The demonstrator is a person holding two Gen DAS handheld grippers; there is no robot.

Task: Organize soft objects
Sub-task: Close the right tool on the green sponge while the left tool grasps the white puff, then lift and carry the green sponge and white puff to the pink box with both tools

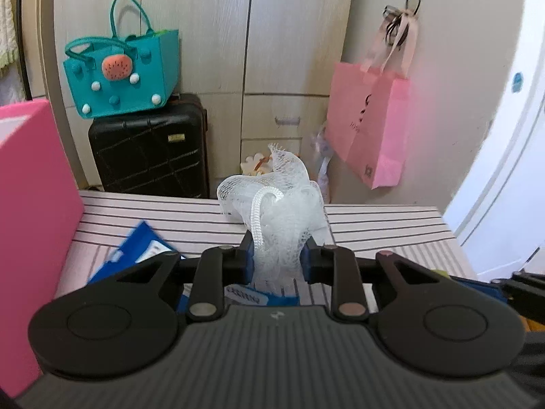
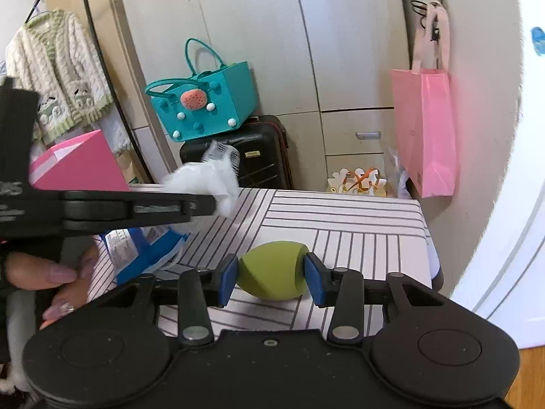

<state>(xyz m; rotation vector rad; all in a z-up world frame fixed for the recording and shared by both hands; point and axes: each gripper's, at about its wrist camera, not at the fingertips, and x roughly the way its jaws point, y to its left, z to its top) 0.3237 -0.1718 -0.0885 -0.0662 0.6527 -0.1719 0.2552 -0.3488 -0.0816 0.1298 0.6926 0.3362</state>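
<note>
My left gripper (image 1: 277, 255) is shut on a white mesh bath sponge (image 1: 286, 211) with a white cord loop, held above the striped table (image 1: 391, 228). In the right wrist view the same left gripper (image 2: 218, 204) reaches in from the left with the white sponge (image 2: 211, 177) bunched at its tip. My right gripper (image 2: 270, 277) is shut on a green egg-shaped makeup sponge (image 2: 272, 269), its blue pads pressing both sides just over the table (image 2: 357, 238). A blue packet (image 2: 143, 245) lies on the table's left part, also seen as the blue packet (image 1: 136, 248) under my left gripper.
A pink box (image 1: 30, 204) stands at the table's left edge. Behind the table are a black suitcase (image 1: 150, 146) with a teal felt bag (image 1: 122, 75) on top, a wardrobe, and a pink paper bag (image 1: 371, 126) hanging on the wall. A person's hand (image 2: 44, 276) holds the left gripper.
</note>
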